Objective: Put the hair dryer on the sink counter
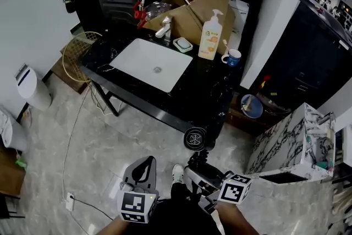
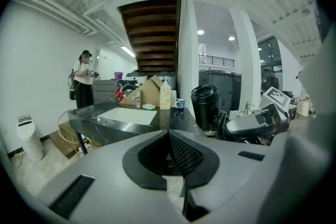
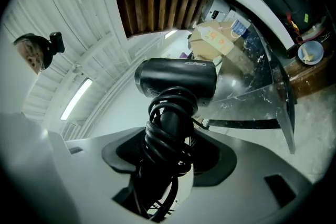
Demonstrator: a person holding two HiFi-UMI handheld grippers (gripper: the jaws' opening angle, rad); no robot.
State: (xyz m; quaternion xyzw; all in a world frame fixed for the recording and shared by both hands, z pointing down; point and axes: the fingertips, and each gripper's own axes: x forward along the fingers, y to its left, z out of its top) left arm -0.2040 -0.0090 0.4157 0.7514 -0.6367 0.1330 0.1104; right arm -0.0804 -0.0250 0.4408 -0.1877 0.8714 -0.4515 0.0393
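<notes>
Cord (image 3: 167, 136) wraps hair dryer (image 3: 178, 77) inside right tongs (image 3: 167, 165).

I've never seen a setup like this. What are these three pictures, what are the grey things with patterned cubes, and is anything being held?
There is no robot: a person holds a grey claw in each hand, and the cubes are part of them. One picture comes from a camera on the person's head, looking down; the other two from cameras riding on each claw. The left claw is shut and empty. The right claw grips a black hair dryer by its cord-wrapped handle. Ahead stands a black sink counter with a white basin, a tap, a pump bottle and a blue mug.
</notes>
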